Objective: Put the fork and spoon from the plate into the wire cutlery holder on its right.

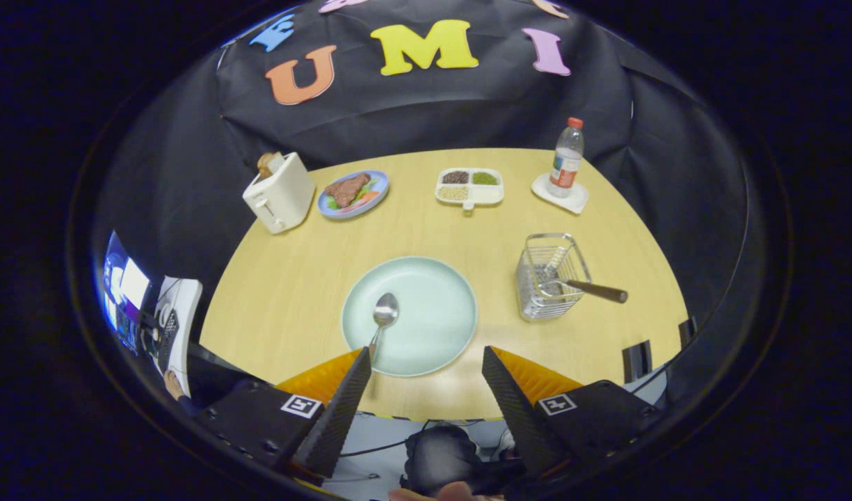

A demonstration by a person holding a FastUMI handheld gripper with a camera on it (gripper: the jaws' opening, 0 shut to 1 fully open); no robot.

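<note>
The spoon (pixel 382 314) lies on the plate (pixel 432 334), its handle reaching toward the left of the wide-spread, empty fingers (pixel 426 363), while the fork (pixel 592 289) already leans in the holder (pixel 551 277) to the plate's right on the table (pixel 286 292).

We see pale mint-green plate (pixel 426 334) on light yellow wood-grain table (pixel 286 292). Spoon (pixel 382 314) shiny silver. Wire cutlery holder (pixel 549 278) bright chrome grid; fork handle (pixel 598 290) dark brown. Toaster (pixel 279 193) cream-white. Small plate (pixel 377 197) blue-rimmed, holding brown, orange, green food. Divided tray (pixel 469 186) white, with dark brown, green, beige fillings. Bottle (pixel 567 158) clear, red cap, on white coaster (pixel 560 196). We note gripper (pixel 426 365) fingers spread apart.
</note>
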